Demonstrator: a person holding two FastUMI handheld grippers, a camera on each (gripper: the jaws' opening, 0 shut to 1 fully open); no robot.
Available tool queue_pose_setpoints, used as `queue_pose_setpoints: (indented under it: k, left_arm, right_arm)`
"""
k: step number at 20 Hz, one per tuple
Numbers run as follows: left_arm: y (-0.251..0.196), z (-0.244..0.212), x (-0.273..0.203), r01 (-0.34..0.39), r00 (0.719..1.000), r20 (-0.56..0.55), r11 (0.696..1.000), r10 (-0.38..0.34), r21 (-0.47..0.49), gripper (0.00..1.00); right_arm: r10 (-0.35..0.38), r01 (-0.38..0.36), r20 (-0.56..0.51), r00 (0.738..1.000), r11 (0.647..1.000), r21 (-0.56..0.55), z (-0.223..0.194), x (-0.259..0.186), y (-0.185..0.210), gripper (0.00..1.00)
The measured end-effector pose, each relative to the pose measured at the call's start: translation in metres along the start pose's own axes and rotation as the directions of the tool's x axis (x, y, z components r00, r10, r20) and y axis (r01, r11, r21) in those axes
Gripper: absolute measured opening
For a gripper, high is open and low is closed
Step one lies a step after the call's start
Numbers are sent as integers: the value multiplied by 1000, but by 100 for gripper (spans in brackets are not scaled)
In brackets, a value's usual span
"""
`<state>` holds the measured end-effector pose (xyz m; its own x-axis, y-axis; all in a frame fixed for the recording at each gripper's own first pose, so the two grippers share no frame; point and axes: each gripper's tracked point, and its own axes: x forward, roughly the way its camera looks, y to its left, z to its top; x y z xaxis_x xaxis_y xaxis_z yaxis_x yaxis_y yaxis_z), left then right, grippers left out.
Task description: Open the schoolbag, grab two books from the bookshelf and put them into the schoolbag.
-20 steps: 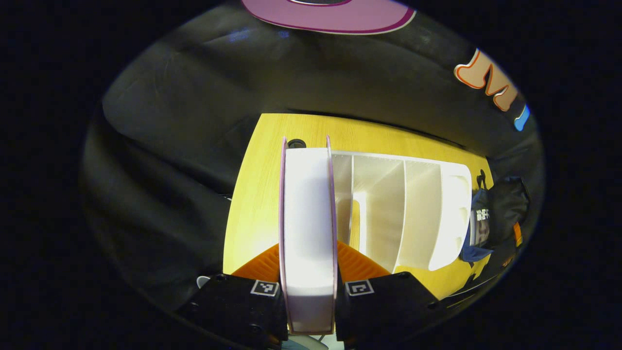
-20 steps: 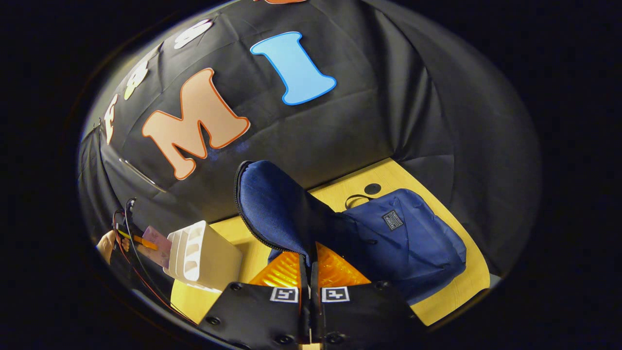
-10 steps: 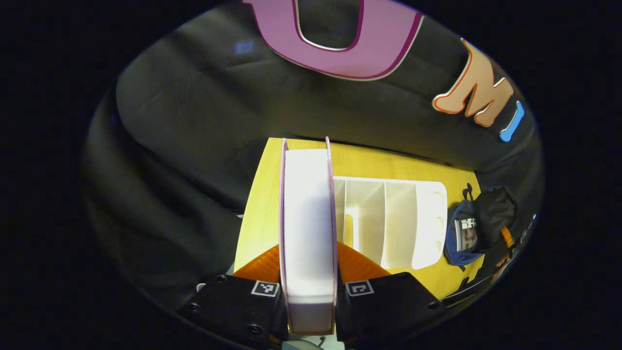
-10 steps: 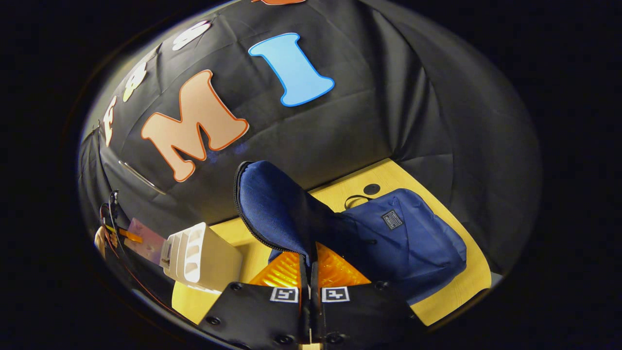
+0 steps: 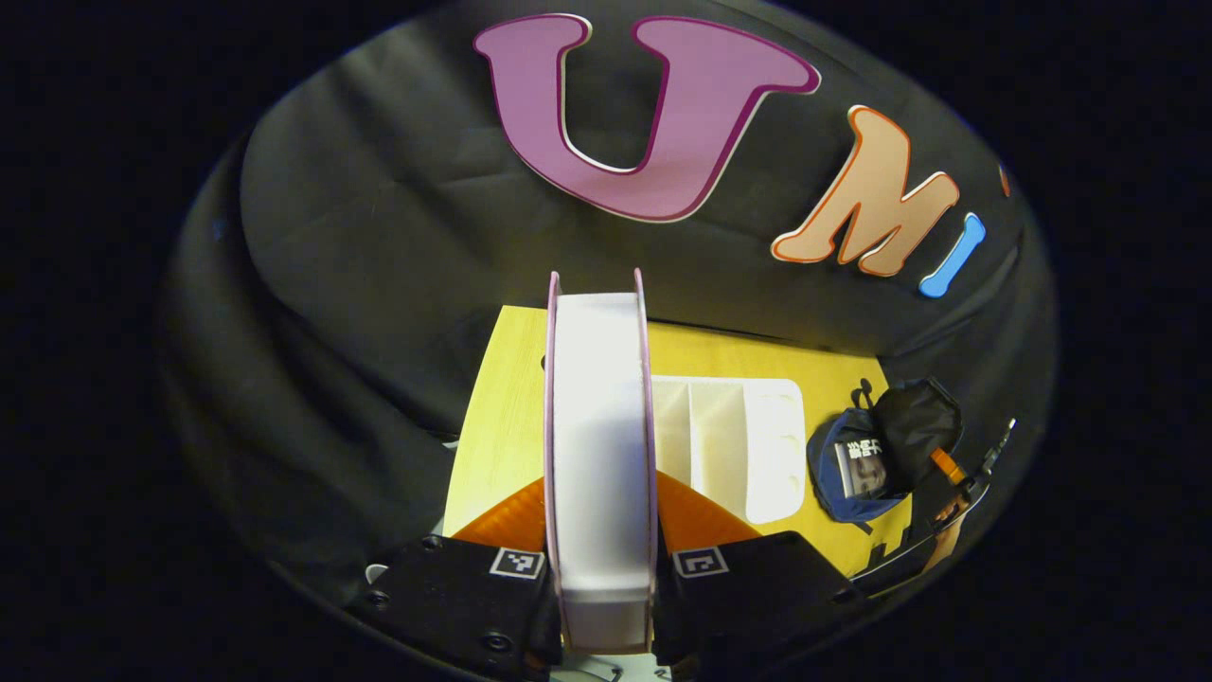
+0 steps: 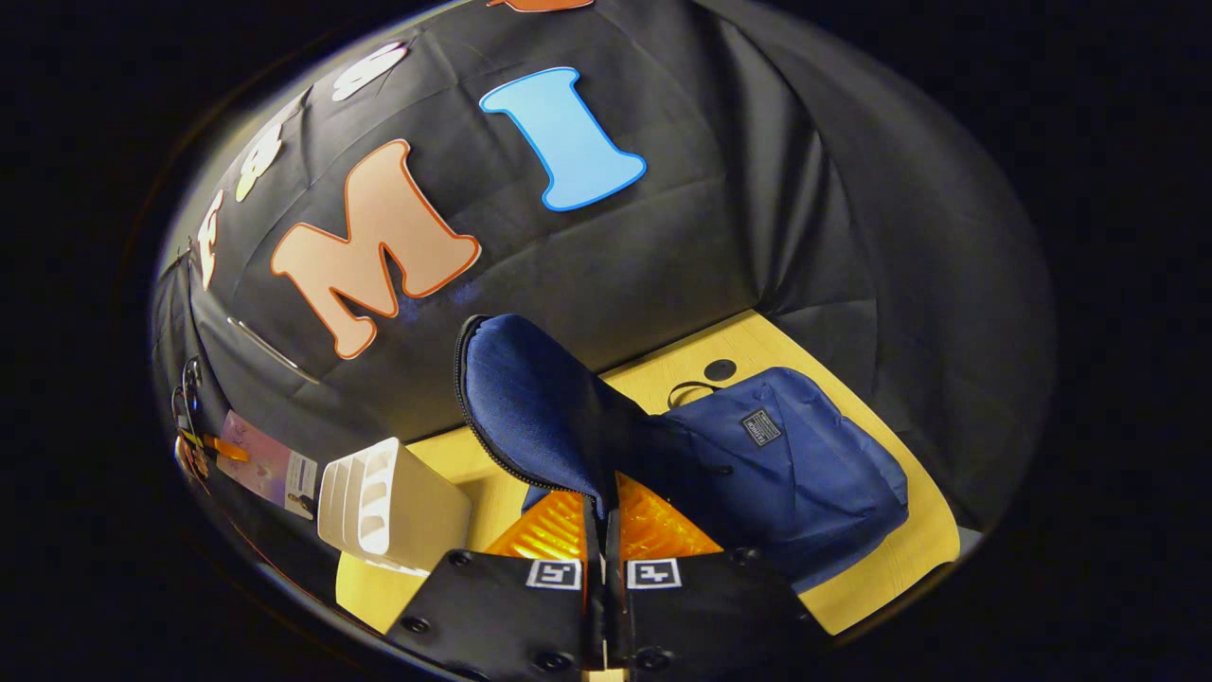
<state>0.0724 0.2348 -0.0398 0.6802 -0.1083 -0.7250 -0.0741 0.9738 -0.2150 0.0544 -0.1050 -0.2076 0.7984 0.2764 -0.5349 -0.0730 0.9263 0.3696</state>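
**Desk:** As the left tongs (image 5: pixel 603 568) draw back with a book (image 5: pixel 602 455) pinched between them, what has changed in the last second?

**Photographer:** In the left gripper view the white bookshelf (image 5: pixel 748 445), which a second ago spread wide behind the book, has shrunk toward centre frame, and more of the yellow worktop (image 5: pixel 502 417) shows at left of the book. The book stands on edge at centre, both fingers pressing its covers, and its far end rises clear above the shelf. My reading: it is out of its slot, and the carry to the bag comes next.

**Desk:** And the bag?

**Photographer:** The schoolbag (image 5: pixel 866 455) sits at right of that frame, just beyond the shelf, its mouth open and a printed cover visible inside, which I take for the first book. Well apart from the left tongs, then.

**Desk:** The other hand?

**Photographer:** In the right gripper view, the book (image 6: pixel 265 464) appears at far left, beside the bookshelf (image 6: pixel 388 497) at lower left; a second ago it overlapped the shelf's edge. At bottom centre the right tongs (image 6: pixel 603 530) are pressed together on the schoolbag's flap (image 6: pixel 530 407), lifted upright, as before. The schoolbag's body (image 6: pixel 795 474) lies on the worktop (image 6: pixel 909 559) at right.
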Motion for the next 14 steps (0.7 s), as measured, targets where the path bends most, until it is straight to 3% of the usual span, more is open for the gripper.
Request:
queue_pose_setpoints:
  k: [3,6,7,14]
  left_arm:
    - [-24,-6,0,99,995,-8,992,-100,-82,35]
    - [-60,-15,5,239,970,13,948,-242,-211,33]
    - [-68,-15,9,269,963,30,934,-270,-237,36]
    - [-148,-43,31,440,895,59,849,-443,-294,35]
  right_arm:
    - [-2,2,-1,1000,1000,12,0,0,0,4]
    - [-1,1,-10,1000,1000,1,-2,-1,1,2]
    - [-1,1,-12,1000,1000,-2,-3,0,2,2]
    - [2,-1,-13,1000,1000,10,-2,-1,2,4]
